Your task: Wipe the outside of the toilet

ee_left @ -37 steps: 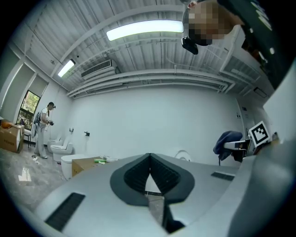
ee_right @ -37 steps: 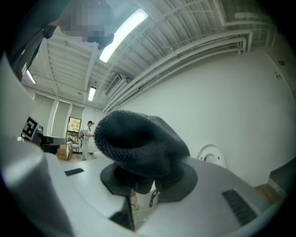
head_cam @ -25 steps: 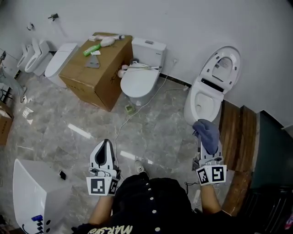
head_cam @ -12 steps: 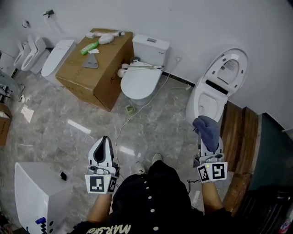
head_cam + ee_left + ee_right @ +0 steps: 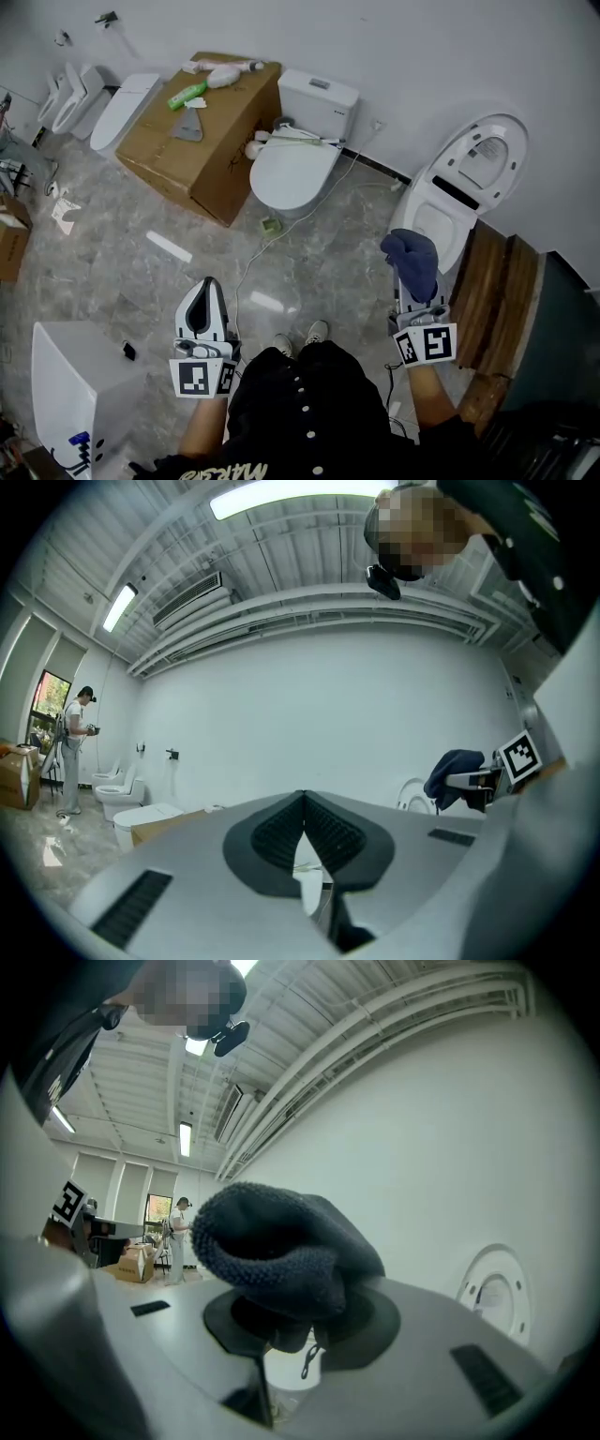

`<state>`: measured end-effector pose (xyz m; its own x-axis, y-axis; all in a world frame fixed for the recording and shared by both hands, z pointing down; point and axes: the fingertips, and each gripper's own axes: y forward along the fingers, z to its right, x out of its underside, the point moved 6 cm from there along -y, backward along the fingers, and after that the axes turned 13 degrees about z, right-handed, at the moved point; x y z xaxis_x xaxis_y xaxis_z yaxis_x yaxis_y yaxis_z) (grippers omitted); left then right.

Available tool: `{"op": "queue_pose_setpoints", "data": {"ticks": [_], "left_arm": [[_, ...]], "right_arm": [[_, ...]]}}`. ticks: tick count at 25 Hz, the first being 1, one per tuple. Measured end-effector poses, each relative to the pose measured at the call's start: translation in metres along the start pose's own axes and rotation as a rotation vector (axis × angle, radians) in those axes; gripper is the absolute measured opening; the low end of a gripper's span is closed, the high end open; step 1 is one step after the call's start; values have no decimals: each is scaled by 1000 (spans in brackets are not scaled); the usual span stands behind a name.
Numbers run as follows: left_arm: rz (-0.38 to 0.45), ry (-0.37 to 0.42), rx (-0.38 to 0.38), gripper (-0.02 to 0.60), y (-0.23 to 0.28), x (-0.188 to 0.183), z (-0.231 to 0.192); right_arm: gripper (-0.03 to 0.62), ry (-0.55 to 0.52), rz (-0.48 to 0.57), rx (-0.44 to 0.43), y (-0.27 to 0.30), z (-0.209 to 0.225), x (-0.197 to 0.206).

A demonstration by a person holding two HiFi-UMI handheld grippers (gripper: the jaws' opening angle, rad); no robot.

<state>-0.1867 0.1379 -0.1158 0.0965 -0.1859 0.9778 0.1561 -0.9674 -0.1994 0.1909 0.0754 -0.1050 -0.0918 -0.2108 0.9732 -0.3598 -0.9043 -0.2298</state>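
Note:
A white toilet (image 5: 439, 214) with its lid raised (image 5: 487, 159) stands against the wall at the right. My right gripper (image 5: 407, 274) is held in front of its bowl, shut on a dark blue cloth (image 5: 411, 259) that bunches over the jaws. In the right gripper view the cloth (image 5: 281, 1246) covers the jaw tips and the raised lid (image 5: 495, 1290) shows beyond. My left gripper (image 5: 207, 285) hangs over the marble floor at the lower left, well clear of any toilet. Its jaws are closed together with nothing between them (image 5: 303, 802).
A second toilet (image 5: 294, 169) with closed lid and tank (image 5: 320, 97) stands at centre back, with a cable trailing from it over the floor. A cardboard box (image 5: 204, 127) with bottles is beside it. Wooden boards (image 5: 493, 281) lie right of the open toilet. A white fixture (image 5: 64, 382) sits at lower left.
The right gripper with the cloth has drifted a little left and up in the head view. The view has shifted, and the person's shoes now show below. The left gripper has barely moved.

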Motion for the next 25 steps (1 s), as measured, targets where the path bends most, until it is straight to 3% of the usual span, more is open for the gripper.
{"op": "queue_pose_setpoints", "data": {"ticks": [6, 13, 25], "left_arm": [[24, 46, 4, 11, 34, 13, 7], [7, 64, 25, 11, 60, 58, -10], [19, 72, 32, 11, 97, 218, -86]], "right_arm": [[96, 9, -26, -62, 42, 15, 51], [95, 13, -24, -91, 72, 9, 108], [97, -2, -39, -87, 120, -8, 277]]}}
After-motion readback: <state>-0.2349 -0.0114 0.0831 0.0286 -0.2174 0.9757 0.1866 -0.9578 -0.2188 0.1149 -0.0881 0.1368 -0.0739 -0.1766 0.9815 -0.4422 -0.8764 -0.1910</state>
